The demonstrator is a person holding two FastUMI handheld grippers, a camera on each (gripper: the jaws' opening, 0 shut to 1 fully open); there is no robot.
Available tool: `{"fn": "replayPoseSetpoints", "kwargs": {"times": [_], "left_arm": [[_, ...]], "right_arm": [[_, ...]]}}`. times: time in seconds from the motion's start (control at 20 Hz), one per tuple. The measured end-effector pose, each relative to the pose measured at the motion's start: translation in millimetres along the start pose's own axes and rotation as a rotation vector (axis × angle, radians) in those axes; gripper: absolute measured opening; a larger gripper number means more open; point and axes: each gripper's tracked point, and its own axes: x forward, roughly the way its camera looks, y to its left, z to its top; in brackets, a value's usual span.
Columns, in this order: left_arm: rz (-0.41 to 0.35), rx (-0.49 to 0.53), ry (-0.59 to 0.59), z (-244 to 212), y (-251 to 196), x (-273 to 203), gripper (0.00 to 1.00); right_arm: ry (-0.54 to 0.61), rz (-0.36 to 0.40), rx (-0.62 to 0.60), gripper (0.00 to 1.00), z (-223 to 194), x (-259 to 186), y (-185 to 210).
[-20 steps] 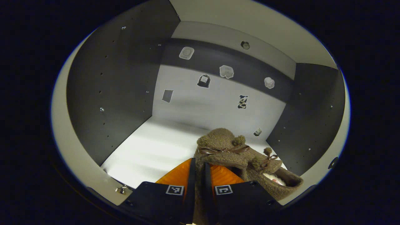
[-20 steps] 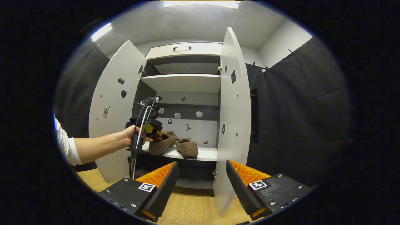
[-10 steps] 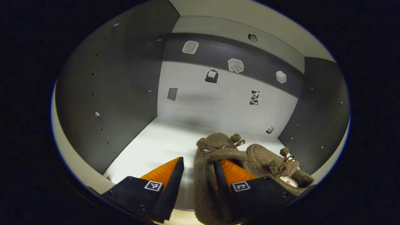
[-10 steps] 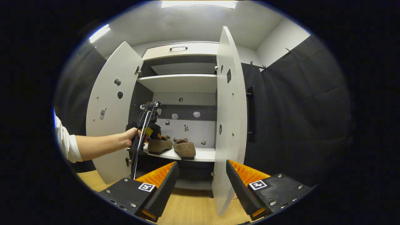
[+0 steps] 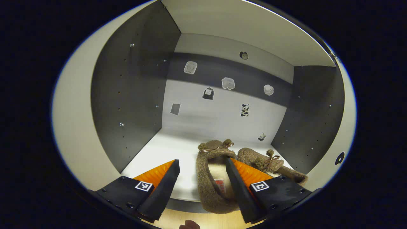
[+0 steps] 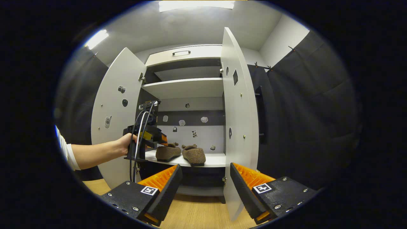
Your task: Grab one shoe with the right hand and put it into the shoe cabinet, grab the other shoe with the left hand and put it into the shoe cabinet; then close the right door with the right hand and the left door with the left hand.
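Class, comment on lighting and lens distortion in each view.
Right gripper view: bright ceiling lights glare overhead, and the open cabinet doors bow outward from fisheye distortion. Left gripper view: the shelf is brightly lit, the side walls dark and curved.

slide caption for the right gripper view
Two brown slippers on the open cabinet's shelf, left gripper beside them.

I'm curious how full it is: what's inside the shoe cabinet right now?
Two brown fuzzy slippers sit side by side on the middle shelf. Small stickers dot the back wall. The upper shelf looks bare; the lower part is too dark to tell.
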Motion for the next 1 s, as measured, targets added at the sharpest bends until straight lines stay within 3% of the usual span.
{"fn": "replayPoseSetpoints", "kwargs": {"times": [0.1, 0.15, 0.45, 0.6, 1.0], "left_arm": [[-0.031, 0.033, -0.068, 14.8, -8.5, -28.9, 0.98], [-0.053, 0.039, -0.093, 19.7, -14.2, -43.3, 0.97], [-0.121, 0.069, -0.248, 33.9, -21.8, -138.4, 0.97], [-0.140, 0.061, -0.272, 22.1, -18.6, -173.5, 0.97], [-0.095, 0.106, -0.274, -41.1, 7.6, -238.7, 1.00]], "right_arm": [[0.001, 0.006, 0.008, 0.93, 0.0, -0.4, 2.1], [0.004, 0.010, 0.014, 0.98, 0.0, -1.3, 3.8], [-0.003, 0.027, 0.009, 0.93, 4.8, -6.6, 11.6], [-0.003, 0.041, 0.018, 0.93, 7.1, -9.9, 17.4], [-0.004, 0.112, 0.058, 0.93, 14.7, -20.6, 41.4]]}}
